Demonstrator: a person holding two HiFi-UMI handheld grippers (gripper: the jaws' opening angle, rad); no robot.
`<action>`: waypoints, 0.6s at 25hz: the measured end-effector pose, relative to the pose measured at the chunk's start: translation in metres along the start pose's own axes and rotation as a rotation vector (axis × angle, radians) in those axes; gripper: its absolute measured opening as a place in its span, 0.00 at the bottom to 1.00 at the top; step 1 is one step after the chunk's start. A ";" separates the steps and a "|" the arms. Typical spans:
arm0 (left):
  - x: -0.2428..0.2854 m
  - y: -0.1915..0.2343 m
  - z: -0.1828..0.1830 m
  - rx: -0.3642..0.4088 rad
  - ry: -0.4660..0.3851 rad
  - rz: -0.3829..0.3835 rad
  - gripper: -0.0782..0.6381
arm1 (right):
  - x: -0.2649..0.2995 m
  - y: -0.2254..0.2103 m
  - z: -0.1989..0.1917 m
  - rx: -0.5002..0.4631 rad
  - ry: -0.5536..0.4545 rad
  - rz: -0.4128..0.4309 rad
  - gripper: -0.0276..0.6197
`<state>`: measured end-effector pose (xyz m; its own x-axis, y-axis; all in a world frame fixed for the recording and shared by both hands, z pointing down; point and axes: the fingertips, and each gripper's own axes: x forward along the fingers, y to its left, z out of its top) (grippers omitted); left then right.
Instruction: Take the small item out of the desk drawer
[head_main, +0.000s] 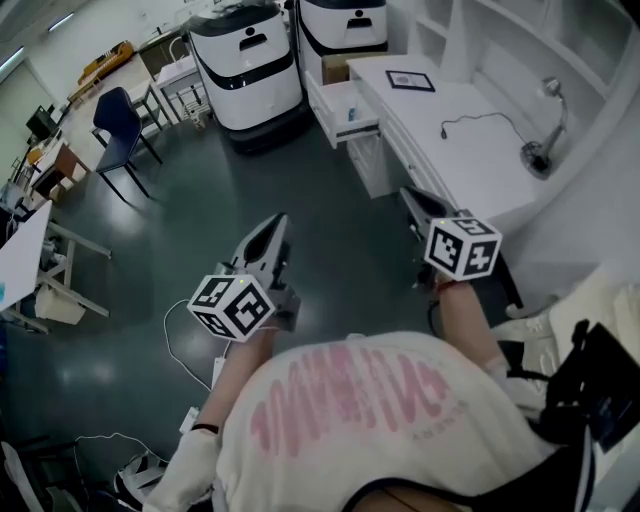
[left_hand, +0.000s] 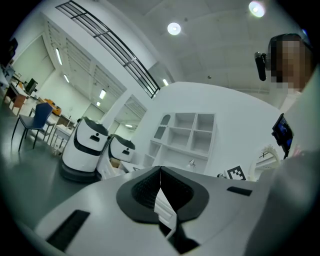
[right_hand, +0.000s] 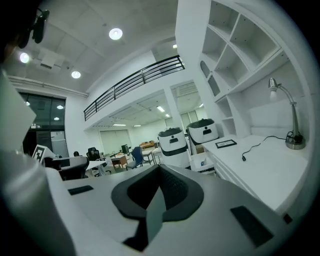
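Left tool (head_main: 276, 225), right tool (head_main: 408, 195) both held closed, empty; open white desk drawer (head_main: 360, 130) well apart; small blue item (head_main: 351, 113) risks being knocked unless jaws opened

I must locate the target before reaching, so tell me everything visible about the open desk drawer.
The open drawer is a shallow white box, seemingly painted wood or laminate. It is pulled out level from the far end of the white desk, and its front juts over the dark floor close to a white-and-black machine. A small bluish item lies inside on its white bottom, too small to identify. Nothing is reaching into it.
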<state>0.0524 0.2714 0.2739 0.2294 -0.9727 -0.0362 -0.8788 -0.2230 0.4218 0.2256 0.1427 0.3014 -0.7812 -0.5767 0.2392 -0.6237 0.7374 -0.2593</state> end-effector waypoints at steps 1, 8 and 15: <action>0.014 0.004 0.005 0.009 -0.009 -0.001 0.15 | 0.012 -0.008 0.009 -0.007 -0.004 0.006 0.07; 0.091 0.034 0.007 0.016 -0.021 0.013 0.15 | 0.074 -0.056 0.038 -0.039 0.005 0.024 0.07; 0.136 0.084 -0.022 -0.058 0.058 0.046 0.15 | 0.135 -0.096 -0.002 0.025 0.117 0.010 0.07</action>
<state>0.0184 0.1215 0.3241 0.2148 -0.9760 0.0360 -0.8638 -0.1726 0.4733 0.1802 -0.0053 0.3604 -0.7796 -0.5238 0.3435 -0.6178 0.7330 -0.2845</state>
